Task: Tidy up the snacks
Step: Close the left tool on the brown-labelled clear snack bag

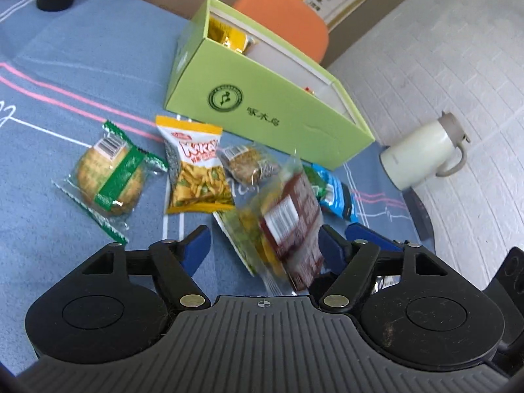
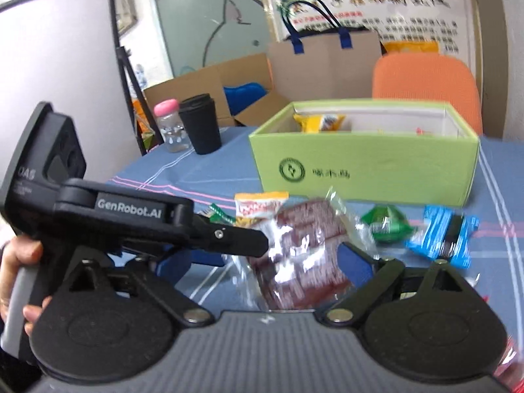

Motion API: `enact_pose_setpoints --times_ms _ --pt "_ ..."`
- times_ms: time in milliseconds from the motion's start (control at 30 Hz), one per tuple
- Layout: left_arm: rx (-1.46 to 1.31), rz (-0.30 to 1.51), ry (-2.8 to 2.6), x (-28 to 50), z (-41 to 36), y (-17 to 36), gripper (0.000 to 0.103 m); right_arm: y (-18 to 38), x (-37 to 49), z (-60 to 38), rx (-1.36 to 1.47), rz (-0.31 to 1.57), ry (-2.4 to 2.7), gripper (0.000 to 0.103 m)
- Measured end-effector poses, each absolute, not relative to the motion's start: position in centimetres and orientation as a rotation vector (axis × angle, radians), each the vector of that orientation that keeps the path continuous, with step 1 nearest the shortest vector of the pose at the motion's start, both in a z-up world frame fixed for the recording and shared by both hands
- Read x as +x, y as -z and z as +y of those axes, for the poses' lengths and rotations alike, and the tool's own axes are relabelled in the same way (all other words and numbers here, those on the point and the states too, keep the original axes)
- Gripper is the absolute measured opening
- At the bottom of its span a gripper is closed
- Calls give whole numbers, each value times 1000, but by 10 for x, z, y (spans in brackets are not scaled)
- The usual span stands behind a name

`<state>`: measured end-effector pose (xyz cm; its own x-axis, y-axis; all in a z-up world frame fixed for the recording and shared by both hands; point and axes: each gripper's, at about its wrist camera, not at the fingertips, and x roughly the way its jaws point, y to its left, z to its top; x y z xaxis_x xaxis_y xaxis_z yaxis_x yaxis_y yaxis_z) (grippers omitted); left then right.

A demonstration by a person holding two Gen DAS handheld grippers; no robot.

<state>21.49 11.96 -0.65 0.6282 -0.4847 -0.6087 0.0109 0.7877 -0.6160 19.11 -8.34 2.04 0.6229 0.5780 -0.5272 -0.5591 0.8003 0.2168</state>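
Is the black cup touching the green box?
Apart. The right wrist view shows bare blue tablecloth between the black cup and the green box.

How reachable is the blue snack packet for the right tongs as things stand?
Probably not cleanly: the blue snack packet lies uncovered on the cloth, but a brown-red packet stands between the open jaws of the right tongs.

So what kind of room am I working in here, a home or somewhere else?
Probably an office or workroom, not a kitchen: a notice poster on the wall, an orange chair behind the table, and open cardboard boxes stacked nearby.
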Motion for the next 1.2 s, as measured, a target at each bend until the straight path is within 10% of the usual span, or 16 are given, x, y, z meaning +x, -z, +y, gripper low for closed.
enact_pose_setpoints --times_ms 1200 --pt "-448 903 451 241 84 1 61 14 168 -96 82 738 -542 93"
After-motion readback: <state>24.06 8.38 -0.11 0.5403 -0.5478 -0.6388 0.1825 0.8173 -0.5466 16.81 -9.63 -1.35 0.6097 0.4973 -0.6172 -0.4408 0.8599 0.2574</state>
